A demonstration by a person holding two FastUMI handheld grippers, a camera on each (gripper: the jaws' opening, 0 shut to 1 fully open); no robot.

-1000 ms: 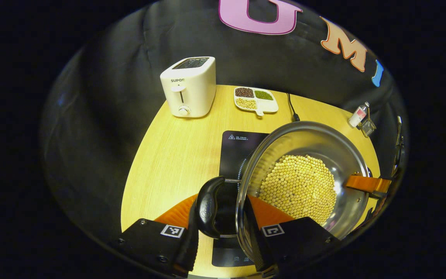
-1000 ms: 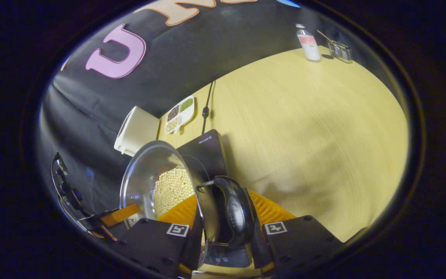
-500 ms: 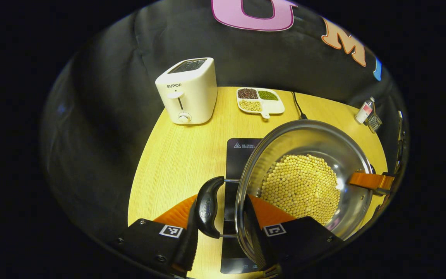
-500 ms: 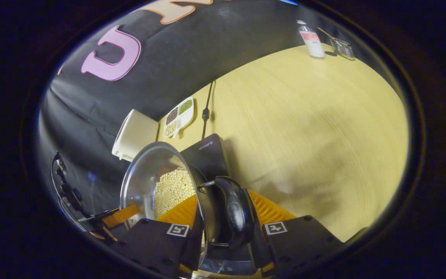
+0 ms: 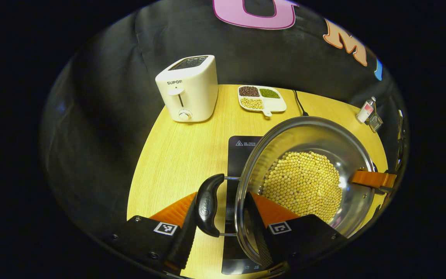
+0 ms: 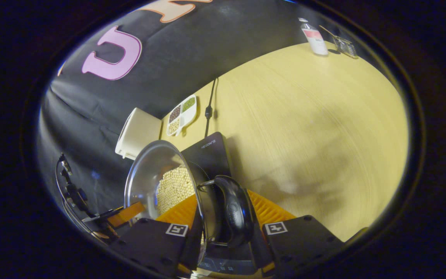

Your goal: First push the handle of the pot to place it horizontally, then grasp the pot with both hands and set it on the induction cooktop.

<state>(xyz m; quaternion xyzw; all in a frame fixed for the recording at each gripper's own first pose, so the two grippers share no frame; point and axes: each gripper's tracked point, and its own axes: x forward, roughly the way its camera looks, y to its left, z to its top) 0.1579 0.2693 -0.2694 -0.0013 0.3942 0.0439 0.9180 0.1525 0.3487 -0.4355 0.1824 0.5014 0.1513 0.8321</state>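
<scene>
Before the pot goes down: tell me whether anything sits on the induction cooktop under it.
Nothing visible does. The pot, full of pale beans, hangs over the induction cooktop, whose exposed surface is bare. The toaster and bean tray stand farther back on the table.

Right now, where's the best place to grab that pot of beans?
Take the pot by its two black handles, the left handle and right handle, coming from opposite sides. They jut out on wire brackets, easy to pinch, and balance the load.
</scene>
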